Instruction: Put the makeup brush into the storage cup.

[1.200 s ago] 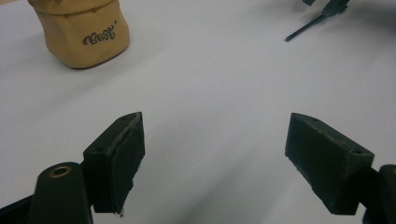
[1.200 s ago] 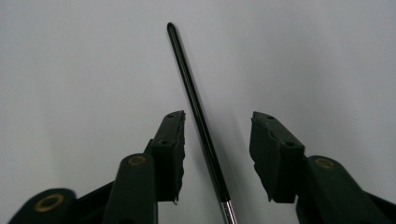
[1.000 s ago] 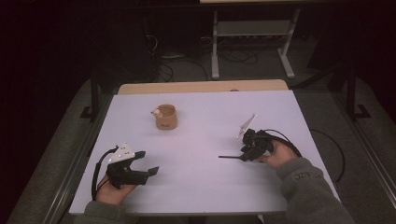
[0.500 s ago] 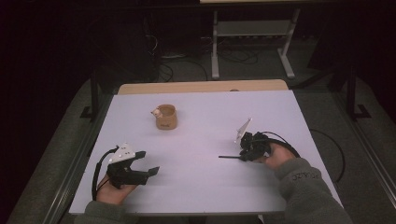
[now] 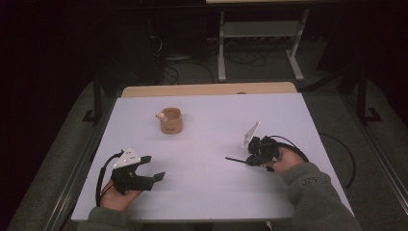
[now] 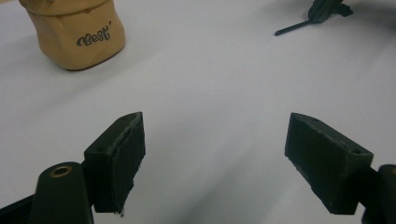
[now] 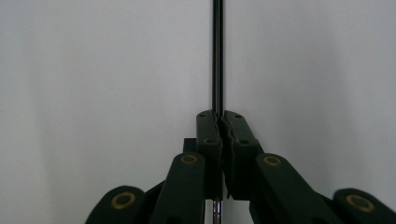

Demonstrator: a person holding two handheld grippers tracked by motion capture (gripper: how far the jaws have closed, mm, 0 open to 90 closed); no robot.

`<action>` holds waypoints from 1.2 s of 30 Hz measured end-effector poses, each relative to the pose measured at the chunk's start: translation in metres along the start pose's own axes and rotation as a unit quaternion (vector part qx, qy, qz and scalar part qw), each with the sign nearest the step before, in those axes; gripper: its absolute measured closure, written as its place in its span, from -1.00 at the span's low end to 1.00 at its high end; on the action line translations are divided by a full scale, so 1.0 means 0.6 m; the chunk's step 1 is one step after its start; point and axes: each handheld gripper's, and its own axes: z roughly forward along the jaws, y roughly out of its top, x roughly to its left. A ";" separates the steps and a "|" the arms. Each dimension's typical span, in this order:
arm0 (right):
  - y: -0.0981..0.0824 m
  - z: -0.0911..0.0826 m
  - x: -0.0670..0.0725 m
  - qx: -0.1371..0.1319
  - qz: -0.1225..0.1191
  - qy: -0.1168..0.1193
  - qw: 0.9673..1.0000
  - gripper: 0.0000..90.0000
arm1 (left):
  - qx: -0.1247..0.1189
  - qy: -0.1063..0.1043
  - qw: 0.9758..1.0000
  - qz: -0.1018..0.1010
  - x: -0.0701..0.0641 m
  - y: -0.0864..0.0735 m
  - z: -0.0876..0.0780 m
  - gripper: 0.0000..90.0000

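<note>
The white table carries little: a tan mug with lettering on its side stands toward the far left of centre, something small and pale showing at its rim. It is well apart from both grippers.

The left gripper rests low on the near left of the table, its jaws spread wide with nothing between them; in its own view the mug sits ahead and to the left. The right gripper lies at the near right, jaws pressed together on a thin black rod that juts out toward the table's middle.

The step in hand looks like carrying the rod to the mug, perhaps to stir or drop it in. Doing it well calls for keeping the pinch firm, since so thin a rod could swivel between the pads. Raising the tip above the rim before crossing would avoid knocking the mug. The open left gripper could steady the mug's wall if it seems light.
</note>
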 end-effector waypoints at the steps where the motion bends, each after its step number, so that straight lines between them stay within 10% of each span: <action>1: 0.000 0.000 0.000 -0.001 0.000 0.001 1.000 0.89 | 0.001 0.000 1.000 -0.001 0.000 0.000 0.000 -0.56; 24: -0.003 -0.012 0.002 -0.034 -0.007 0.001 0.999 0.89 | 0.004 -0.018 1.000 0.009 -0.007 0.011 0.002 -0.50; 36: 0.012 -0.056 0.035 -0.088 -0.036 0.000 0.995 0.89 | 0.022 -0.051 0.997 0.058 -0.032 0.060 0.015 -0.42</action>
